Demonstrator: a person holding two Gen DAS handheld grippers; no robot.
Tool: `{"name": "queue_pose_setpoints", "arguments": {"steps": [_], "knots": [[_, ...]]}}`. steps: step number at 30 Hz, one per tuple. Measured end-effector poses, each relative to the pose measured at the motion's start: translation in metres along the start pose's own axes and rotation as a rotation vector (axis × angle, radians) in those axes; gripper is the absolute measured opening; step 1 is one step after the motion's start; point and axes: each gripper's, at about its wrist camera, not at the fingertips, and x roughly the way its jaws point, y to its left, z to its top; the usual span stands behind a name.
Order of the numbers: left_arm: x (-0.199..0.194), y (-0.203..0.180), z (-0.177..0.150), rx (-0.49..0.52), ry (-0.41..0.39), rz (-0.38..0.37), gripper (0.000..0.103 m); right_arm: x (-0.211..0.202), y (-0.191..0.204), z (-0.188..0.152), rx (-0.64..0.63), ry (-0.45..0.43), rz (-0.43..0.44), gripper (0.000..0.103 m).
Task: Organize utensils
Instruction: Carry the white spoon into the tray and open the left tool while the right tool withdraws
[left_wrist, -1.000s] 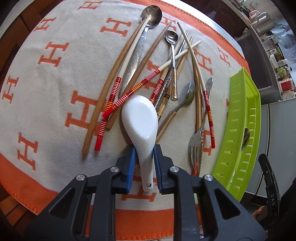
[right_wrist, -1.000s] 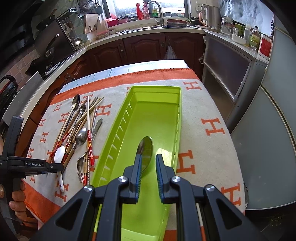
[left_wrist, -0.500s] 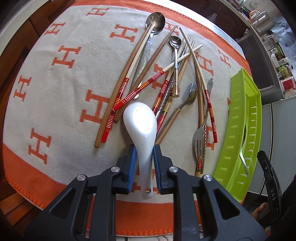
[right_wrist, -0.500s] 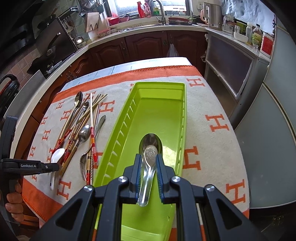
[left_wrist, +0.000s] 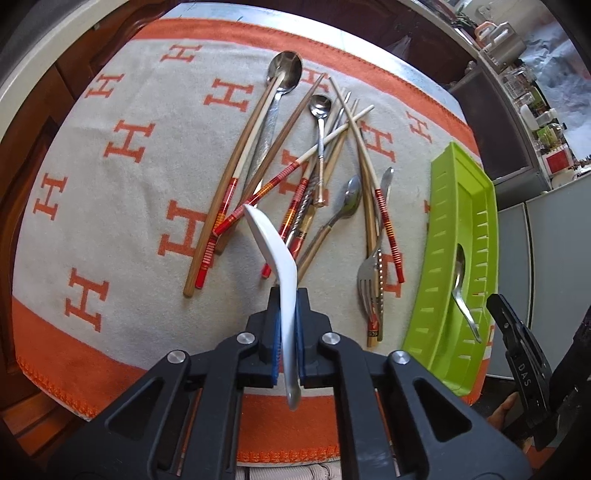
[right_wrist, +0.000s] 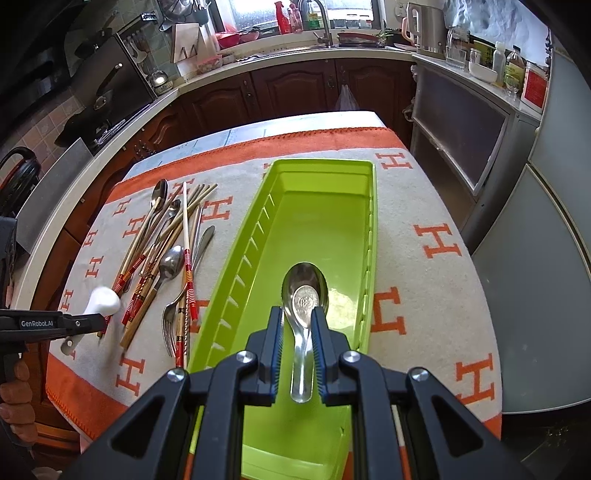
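My left gripper (left_wrist: 289, 295) is shut on the handle of a white ceramic spoon (left_wrist: 271, 247). The spoon is turned on edge and held above the orange-and-cream cloth (left_wrist: 110, 184). It also shows at the left of the right wrist view as the white spoon (right_wrist: 105, 301). A metal spoon (right_wrist: 304, 284) lies in the green tray (right_wrist: 321, 162), bowl facing up. My right gripper (right_wrist: 298, 314) straddles its handle with the fingers slightly apart, a thin gap showing on the left side. In the left wrist view the metal spoon (left_wrist: 460, 273) rests in the tray (left_wrist: 454, 184).
A loose pile of chopsticks, metal spoons and a fork (left_wrist: 321, 166) lies on the cloth between my left gripper and the tray. Kitchen counters (right_wrist: 295, 55) and cabinets ring the table. A hand (right_wrist: 14, 410) holds the left gripper at the table's near-left corner.
The left gripper has risen off the cloth and rolled, turning the white spoon on edge. The metal spoon has gone from edge-on to flat in the tray, more handle showing between the right fingers.
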Motion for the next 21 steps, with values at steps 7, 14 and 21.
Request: {"name": "queue_pose_setpoints", "arguments": {"steps": [7, 14, 21], "knots": [[-0.007, -0.01, -0.004, 0.037, -0.022, -0.009, 0.004, -0.002, 0.0, -0.001, 0.005, -0.005, 0.001, 0.015], [-0.026, -0.056, -0.004, 0.162, -0.071, -0.046, 0.004, -0.01, -0.007, 0.001, 0.039, -0.02, 0.006, 0.015], [-0.022, -0.13, -0.009, 0.341, -0.065, -0.116, 0.004, -0.019, -0.016, 0.001, 0.073, -0.028, 0.009, 0.015]]}}
